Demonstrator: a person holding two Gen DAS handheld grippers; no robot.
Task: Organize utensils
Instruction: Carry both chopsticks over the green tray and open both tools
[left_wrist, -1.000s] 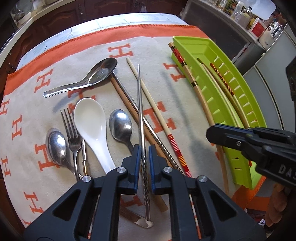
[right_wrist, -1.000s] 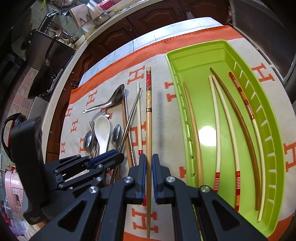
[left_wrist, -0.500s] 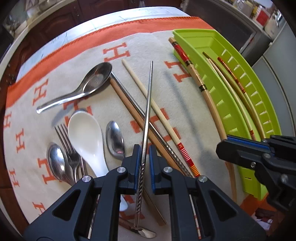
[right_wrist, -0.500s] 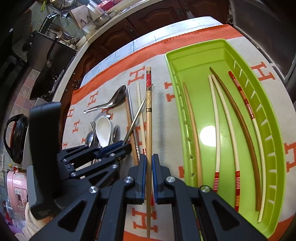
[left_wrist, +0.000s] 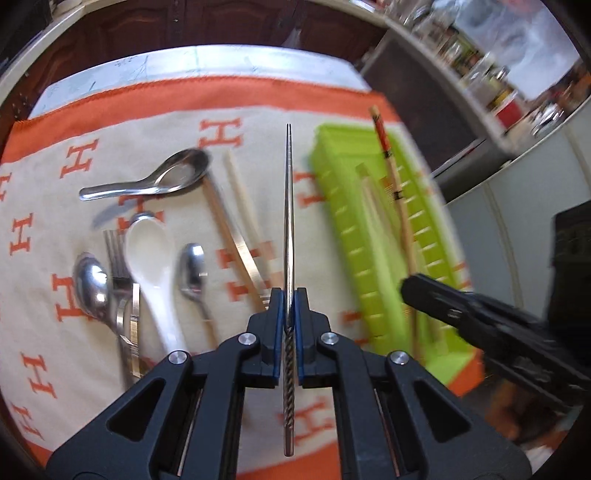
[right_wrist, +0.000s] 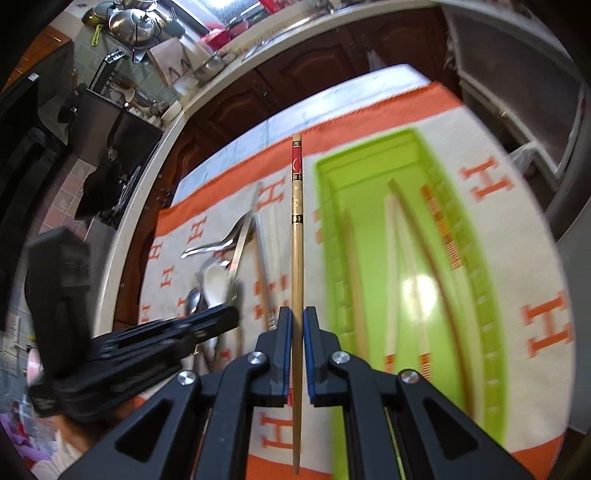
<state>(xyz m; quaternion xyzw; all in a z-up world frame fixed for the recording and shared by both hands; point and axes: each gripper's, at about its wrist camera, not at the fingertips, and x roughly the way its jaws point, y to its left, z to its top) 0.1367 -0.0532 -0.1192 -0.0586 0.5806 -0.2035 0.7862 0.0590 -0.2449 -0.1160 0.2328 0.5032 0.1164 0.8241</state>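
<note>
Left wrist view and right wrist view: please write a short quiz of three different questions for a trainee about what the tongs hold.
1. True or false: the left tongs are shut on a metal chopstick.
2. What do the right tongs hold? A) a fork B) a bamboo chopstick C) a white spoon
3. Fill in: chopsticks already sorted lie in the ____ tray.

Key: 1 true; 2 B; 3 green.

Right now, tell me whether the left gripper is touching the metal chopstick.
Touching. The left wrist view shows the left gripper with both blue pads pressed against the metal chopstick, which is held between them.
</note>
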